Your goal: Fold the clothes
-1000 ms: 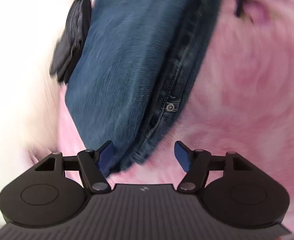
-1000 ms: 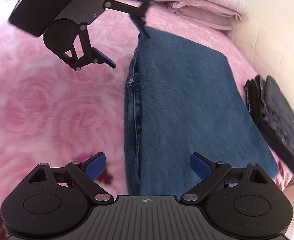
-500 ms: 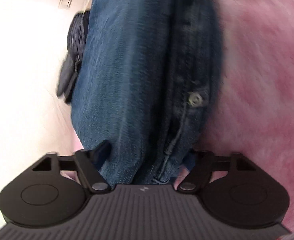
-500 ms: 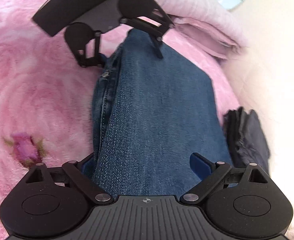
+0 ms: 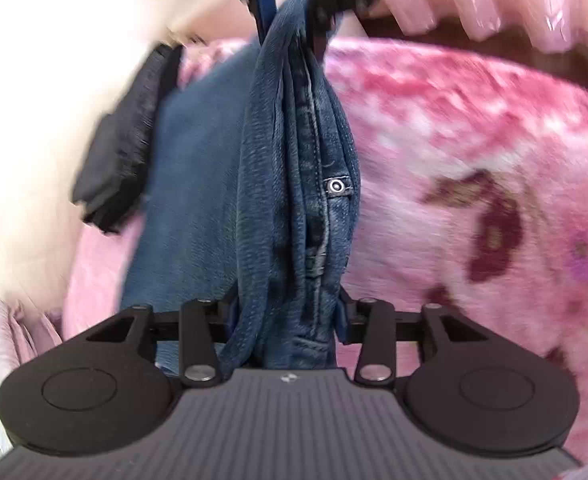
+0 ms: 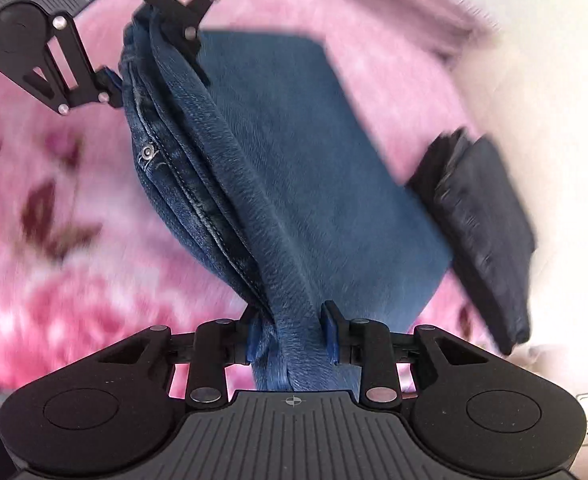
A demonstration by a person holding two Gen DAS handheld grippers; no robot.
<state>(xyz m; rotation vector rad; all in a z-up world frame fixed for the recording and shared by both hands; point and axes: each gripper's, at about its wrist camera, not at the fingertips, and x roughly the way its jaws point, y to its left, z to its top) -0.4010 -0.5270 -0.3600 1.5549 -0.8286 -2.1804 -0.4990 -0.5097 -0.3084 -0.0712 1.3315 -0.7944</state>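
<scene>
Folded blue jeans point(image 5: 294, 200) hang stretched between my two grippers above a pink floral blanket point(image 5: 474, 152). My left gripper point(image 5: 283, 316) is shut on the bunched waistband end, a rivet showing on it. My right gripper point(image 6: 291, 334) is shut on the other end of the jeans point(image 6: 277, 184). Each gripper shows in the other's view: the right one point(image 5: 294, 12) at top, the left one point(image 6: 149, 64) at upper left. The lower layer of denim hangs down to the blanket.
A folded black garment point(image 6: 482, 232) lies beside the jeans near a cream-white surface point(image 6: 554, 80). Folded pale pink clothes point(image 6: 414, 12) are stacked at the far side. The pink blanket point(image 6: 53, 220) spreads under everything.
Both grippers have closed on the opposite ends of the jeans and lifted that edge off the blanket. The denim now hangs bunched between them.
</scene>
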